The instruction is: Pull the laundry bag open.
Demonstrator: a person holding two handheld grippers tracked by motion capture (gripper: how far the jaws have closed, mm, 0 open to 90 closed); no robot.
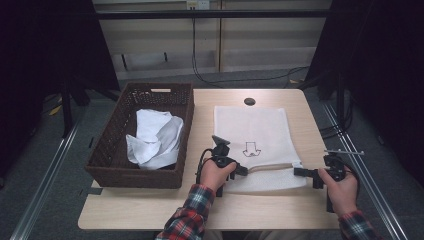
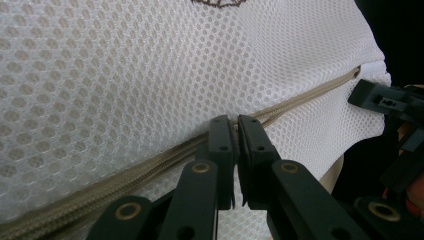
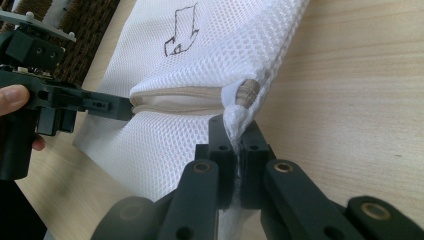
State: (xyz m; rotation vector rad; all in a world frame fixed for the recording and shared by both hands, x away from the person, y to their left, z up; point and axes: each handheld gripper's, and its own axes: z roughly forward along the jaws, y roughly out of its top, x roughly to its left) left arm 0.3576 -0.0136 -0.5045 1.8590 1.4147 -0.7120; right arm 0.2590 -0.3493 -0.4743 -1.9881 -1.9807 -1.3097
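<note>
A white mesh laundry bag (image 1: 255, 130) with a drawn arrow lies flat on the wooden table (image 1: 165, 210). A beige zipper (image 1: 270, 166) runs across its near end, partly parted. My left gripper (image 1: 243, 170) is at the zipper's left part. In the left gripper view its jaws (image 2: 235, 122) stand closed together right on the zipper (image 2: 310, 95). My right gripper (image 1: 299, 171) is at the bag's right near corner. In the right gripper view it (image 3: 237, 135) pinches the white corner fabric beside the zipper's end, and the left gripper (image 3: 125, 107) meets the zipper (image 3: 175, 97) farther off.
A dark wicker basket (image 1: 112, 145) stands left of the bag with crumpled white cloth (image 1: 155, 137) inside. A round cable hole (image 1: 249, 101) sits at the table's far edge. Bare tabletop runs along the near edge and right of the bag.
</note>
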